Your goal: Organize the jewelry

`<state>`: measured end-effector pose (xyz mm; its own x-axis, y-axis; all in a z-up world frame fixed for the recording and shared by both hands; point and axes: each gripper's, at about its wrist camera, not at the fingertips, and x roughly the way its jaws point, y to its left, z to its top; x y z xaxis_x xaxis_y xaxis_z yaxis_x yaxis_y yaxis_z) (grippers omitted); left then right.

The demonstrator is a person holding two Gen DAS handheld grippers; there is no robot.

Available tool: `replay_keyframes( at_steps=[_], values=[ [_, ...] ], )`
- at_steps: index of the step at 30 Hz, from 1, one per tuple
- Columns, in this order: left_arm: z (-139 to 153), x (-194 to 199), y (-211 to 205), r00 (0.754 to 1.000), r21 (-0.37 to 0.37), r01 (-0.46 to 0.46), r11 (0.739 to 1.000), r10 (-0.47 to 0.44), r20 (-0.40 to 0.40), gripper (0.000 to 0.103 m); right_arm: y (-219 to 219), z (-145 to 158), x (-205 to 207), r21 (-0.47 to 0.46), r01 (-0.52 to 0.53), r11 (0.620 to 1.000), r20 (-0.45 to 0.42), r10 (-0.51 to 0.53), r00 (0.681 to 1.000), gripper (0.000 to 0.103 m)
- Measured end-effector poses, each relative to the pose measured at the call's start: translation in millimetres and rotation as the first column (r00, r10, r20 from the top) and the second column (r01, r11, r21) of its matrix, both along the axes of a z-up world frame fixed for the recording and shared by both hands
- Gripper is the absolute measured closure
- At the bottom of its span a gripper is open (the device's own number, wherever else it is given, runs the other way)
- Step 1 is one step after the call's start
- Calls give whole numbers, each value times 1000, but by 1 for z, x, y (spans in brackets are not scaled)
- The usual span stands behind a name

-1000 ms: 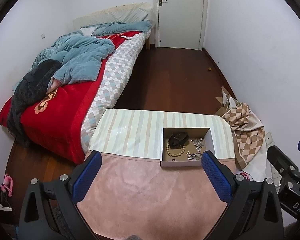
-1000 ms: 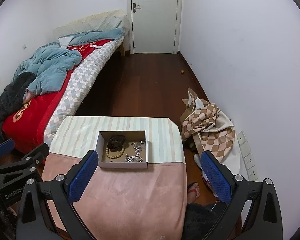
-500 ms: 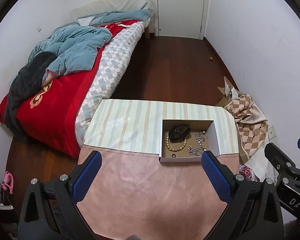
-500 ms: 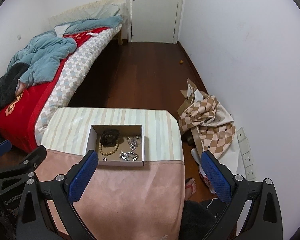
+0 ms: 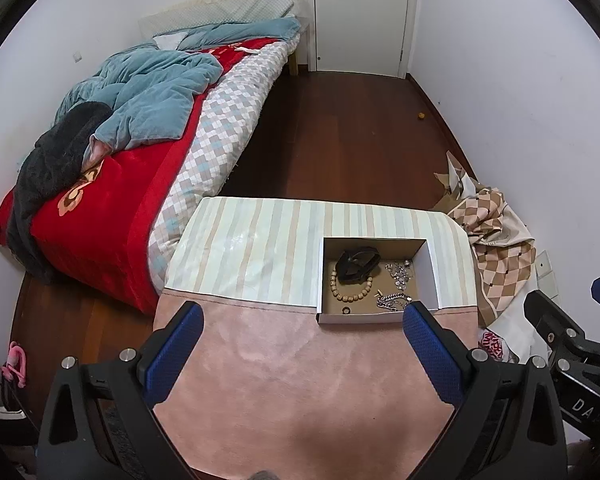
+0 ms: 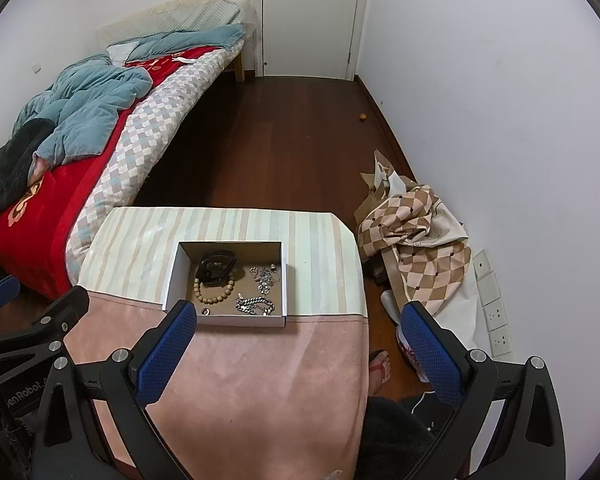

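A shallow cardboard box [image 5: 430, 268] [image 6: 172, 276] sits on the table where the striped cloth meets the pink cloth. In it lie a black bracelet [image 5: 356, 265] [image 6: 216, 266], a wooden bead bracelet [image 5: 350, 294] [image 6: 214, 296], a silver chain [image 5: 392, 302] [image 6: 256, 305], small silver pieces [image 5: 399, 271] [image 6: 265, 276] and a small ring [image 5: 345, 311] [image 6: 205, 311]. My left gripper [image 5: 300, 344] is open and empty above the pink cloth, short of the box. My right gripper [image 6: 296, 344] is open and empty, just short of the box's near wall.
The table carries a striped cloth [image 5: 252, 248] at the far half and a pink cloth [image 5: 300, 392] at the near half. A bed [image 5: 140, 140] lies to the left. A checked cloth heap [image 6: 416, 236] lies on the floor at the right, by the wall.
Both views have tipped downward and moved a little closer to the table; the box sits lower and larger in frame. Both grippers stay open and empty.
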<state>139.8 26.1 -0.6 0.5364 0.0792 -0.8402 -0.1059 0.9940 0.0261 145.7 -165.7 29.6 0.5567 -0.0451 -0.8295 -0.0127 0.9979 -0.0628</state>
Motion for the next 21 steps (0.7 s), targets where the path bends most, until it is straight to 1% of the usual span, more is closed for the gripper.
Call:
replay_keyframes(
  at_steps=[21],
  values=[
    [1, -5, 2, 1000, 12, -2, 1000, 2, 0, 1, -4, -4, -7, 6, 1, 1000, -17, -1, 1000, 0]
  ],
)
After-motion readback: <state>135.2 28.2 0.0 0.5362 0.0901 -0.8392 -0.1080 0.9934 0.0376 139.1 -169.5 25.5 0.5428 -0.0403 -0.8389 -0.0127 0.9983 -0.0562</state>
